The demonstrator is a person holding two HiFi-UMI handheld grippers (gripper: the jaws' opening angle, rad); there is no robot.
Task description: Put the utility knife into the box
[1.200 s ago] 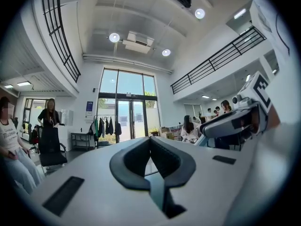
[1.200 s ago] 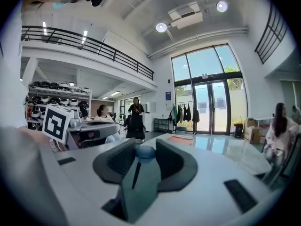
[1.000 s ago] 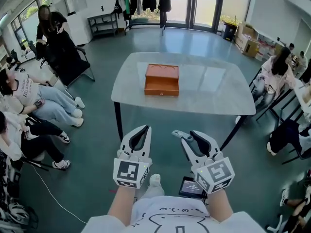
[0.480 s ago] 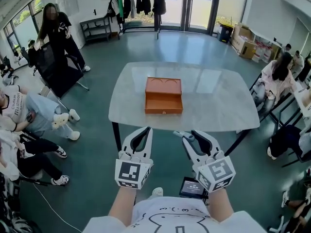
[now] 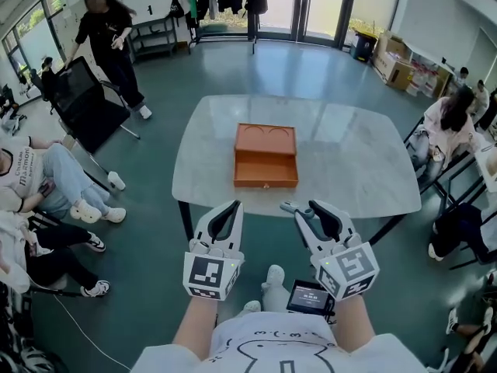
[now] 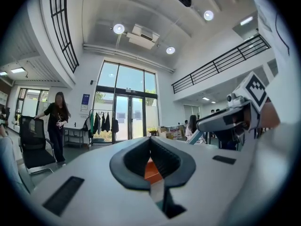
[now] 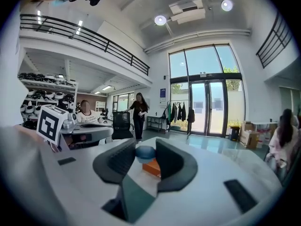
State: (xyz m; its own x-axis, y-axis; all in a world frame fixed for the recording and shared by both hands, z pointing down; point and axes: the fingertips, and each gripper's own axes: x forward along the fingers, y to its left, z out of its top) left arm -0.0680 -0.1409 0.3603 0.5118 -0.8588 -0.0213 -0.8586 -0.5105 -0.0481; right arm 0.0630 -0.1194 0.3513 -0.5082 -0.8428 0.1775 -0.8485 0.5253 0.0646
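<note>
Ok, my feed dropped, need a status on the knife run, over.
Left gripper shut, empty. Right gripper shut on utility knife, not yet at box. Box alone on table, nothing blocking.

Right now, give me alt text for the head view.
The right tool grips a utility knife and the left tool is shut and empty. Both hover over the floor, short of a white table bearing an orange box.

head view: high, steeply down onto table (image 5: 349,162) | gripper views: low, level, facing forward | shared: orange box (image 5: 265,156)
</note>
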